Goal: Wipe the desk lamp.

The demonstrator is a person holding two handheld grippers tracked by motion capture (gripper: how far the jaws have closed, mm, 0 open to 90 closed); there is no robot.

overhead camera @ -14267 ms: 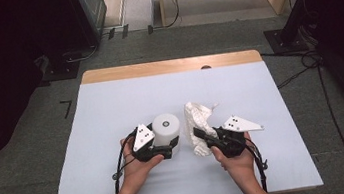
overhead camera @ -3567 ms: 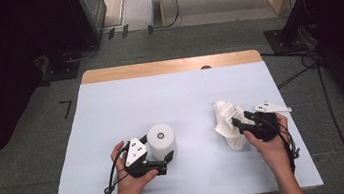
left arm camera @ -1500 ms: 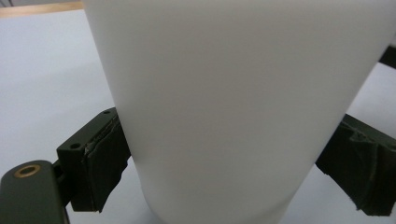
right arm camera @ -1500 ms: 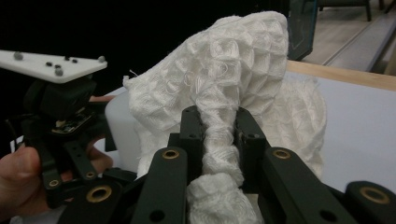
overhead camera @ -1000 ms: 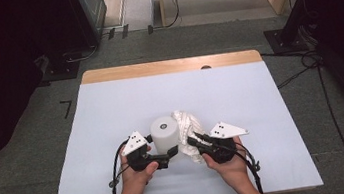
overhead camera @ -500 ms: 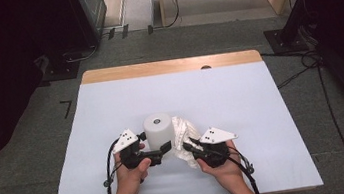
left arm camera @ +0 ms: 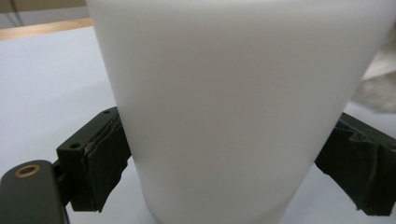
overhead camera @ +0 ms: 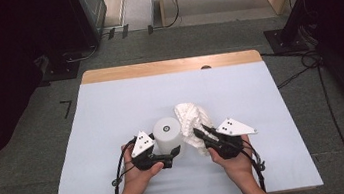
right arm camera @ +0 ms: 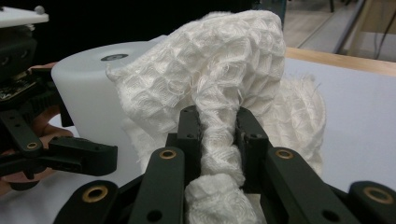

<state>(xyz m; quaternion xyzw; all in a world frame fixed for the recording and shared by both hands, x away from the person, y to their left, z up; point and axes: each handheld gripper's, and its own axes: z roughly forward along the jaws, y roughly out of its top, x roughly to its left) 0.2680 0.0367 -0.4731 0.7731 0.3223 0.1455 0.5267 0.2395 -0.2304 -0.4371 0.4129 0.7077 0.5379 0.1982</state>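
Observation:
A white plastic cylinder (overhead camera: 167,133) stands upright on the table. My left gripper (overhead camera: 171,153) is shut on its lower part, and the pads (left arm camera: 100,168) press its wall (left arm camera: 233,107) from both sides. A crumpled white waffle-weave cloth (overhead camera: 190,117) is pinched in my right gripper (overhead camera: 200,134), which is shut on a twisted fold (right arm camera: 217,126). The cloth (right arm camera: 224,60) bulges above the jaws and lies against the right side of the cylinder (right arm camera: 88,88) near its top. A finger of the left gripper (right arm camera: 79,156) shows low at the left in the right gripper view.
The table is covered by a pale sheet (overhead camera: 111,110), with a wooden strip (overhead camera: 171,66) along its far edge. Cables (overhead camera: 307,66) lie on the floor to the right, and dark equipment stands at the left and right.
Both hands have shifted slightly right with the cylinder. The cloth has moved from low beside the cylinder to higher against its right side. Both grips are unchanged.

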